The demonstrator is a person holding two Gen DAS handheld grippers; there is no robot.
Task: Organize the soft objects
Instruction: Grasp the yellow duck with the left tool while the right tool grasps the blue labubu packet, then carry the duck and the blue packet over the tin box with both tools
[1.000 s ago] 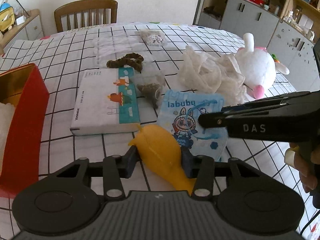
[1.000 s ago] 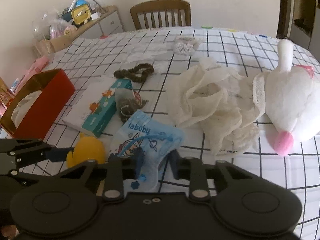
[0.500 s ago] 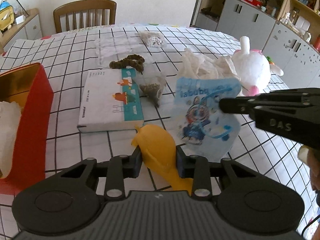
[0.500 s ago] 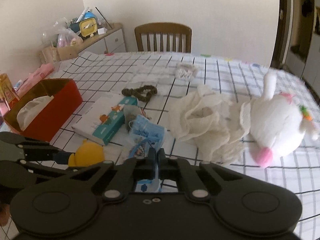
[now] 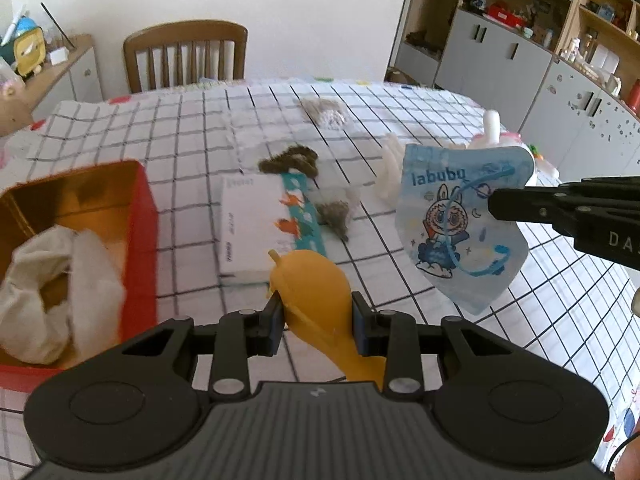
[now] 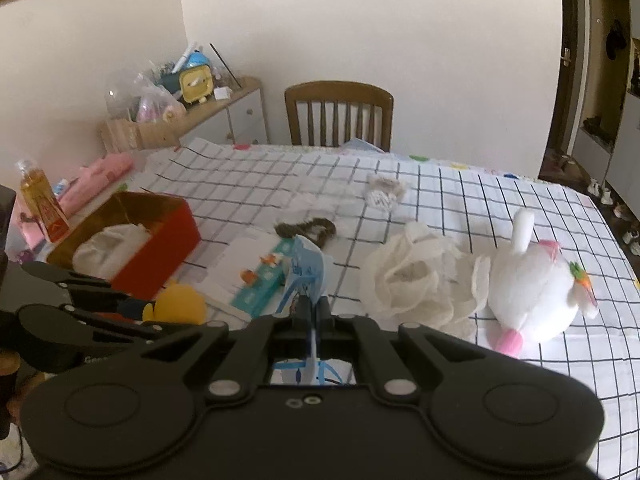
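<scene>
Black tongs (image 5: 316, 322) (silver screws, blue pads)

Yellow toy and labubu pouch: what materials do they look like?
Yellow toy: probably soft rubber or silicone; matte, smooth, with a moulded seam, held in the left gripper.
Labubu pouch: thin glossy printed plastic film, hanging limp and curved from the right gripper.

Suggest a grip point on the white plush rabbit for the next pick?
Take the white plush rabbit by its upright ear, coming from above. The ear stands clear of the round body, which looks too wide for the jaws, and the white mesh cloth crowds one side of the body.
</scene>
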